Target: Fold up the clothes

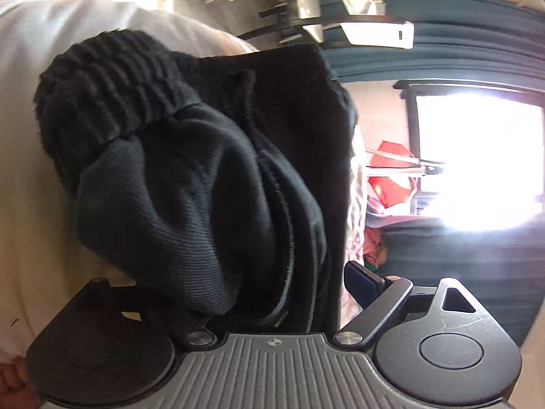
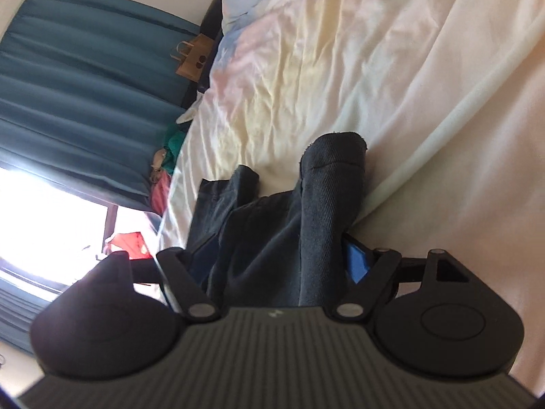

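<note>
In the left wrist view, a black sweatshirt [image 1: 204, 184] fills the middle of the picture, bunched between the fingers of the left gripper [image 1: 259, 293]. Its ribbed cuff [image 1: 109, 88] bulges at the upper left, a seamed fold runs down the centre, and the cloth drops onto the ribbed grey body of the gripper. The right-hand finger [image 1: 362, 284] stands just clear of the cloth with a gap of light beside it; the left-hand finger is buried under the fabric, so the jaws stand wide with the garment lying between them, and I cannot tell whether the pads press on it. Behind the garment a white sheet [image 1: 37, 170] covers the left of the frame, teal curtains [image 1: 453, 41] hang at the upper right, a bright window [image 1: 477, 156] glares below them, and red cloth [image 1: 391, 177] lies beside it. In the right wrist view, the picture is rolled over, so the bed [image 2: 340, 68] with its pale, wrinkled sheet slants across the top and right. The right gripper [image 2: 272, 266] is spread wide with dark grey-black fabric [image 2: 272, 231] of the same garment passing between its fingers; a rounded end [image 2: 335, 150] of the cloth lies on the sheet near the bed's right-hand fold. A blue pad [image 2: 357, 260] shows at the right finger, touching the cloth's edge. A brown paper bag [image 2: 194, 58] stands by the teal curtains [image 2: 85, 78] at the bed's far edge.
</note>
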A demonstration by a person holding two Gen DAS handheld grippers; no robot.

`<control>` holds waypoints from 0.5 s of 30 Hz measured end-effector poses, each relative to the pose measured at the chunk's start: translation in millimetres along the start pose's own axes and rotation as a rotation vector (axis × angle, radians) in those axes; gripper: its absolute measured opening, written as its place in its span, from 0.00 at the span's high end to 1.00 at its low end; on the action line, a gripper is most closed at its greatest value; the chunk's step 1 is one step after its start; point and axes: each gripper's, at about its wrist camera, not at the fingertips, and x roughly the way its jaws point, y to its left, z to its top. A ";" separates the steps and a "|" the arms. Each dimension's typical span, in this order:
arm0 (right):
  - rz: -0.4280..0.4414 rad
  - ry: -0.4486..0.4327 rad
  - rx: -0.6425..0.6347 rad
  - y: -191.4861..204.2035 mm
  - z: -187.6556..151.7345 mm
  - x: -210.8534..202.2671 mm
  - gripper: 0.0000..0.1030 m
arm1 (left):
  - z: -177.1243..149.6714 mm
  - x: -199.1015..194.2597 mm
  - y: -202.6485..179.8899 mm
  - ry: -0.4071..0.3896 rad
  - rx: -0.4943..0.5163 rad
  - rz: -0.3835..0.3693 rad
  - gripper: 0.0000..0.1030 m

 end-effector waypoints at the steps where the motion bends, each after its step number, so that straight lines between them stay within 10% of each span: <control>1: -0.034 0.009 -0.021 -1.0 -0.7 3.2 0.23 | 0.1 0.0 5.0 0.001 -0.035 0.005 0.16; 6: -0.086 0.018 -0.114 -0.2 -2.8 15.6 0.25 | -1.9 -0.1 10.2 -0.015 -0.060 0.040 0.18; 15: -0.103 -0.051 -0.201 13.9 -4.0 18.2 0.87 | -1.9 4.0 14.3 -0.005 0.001 0.047 0.17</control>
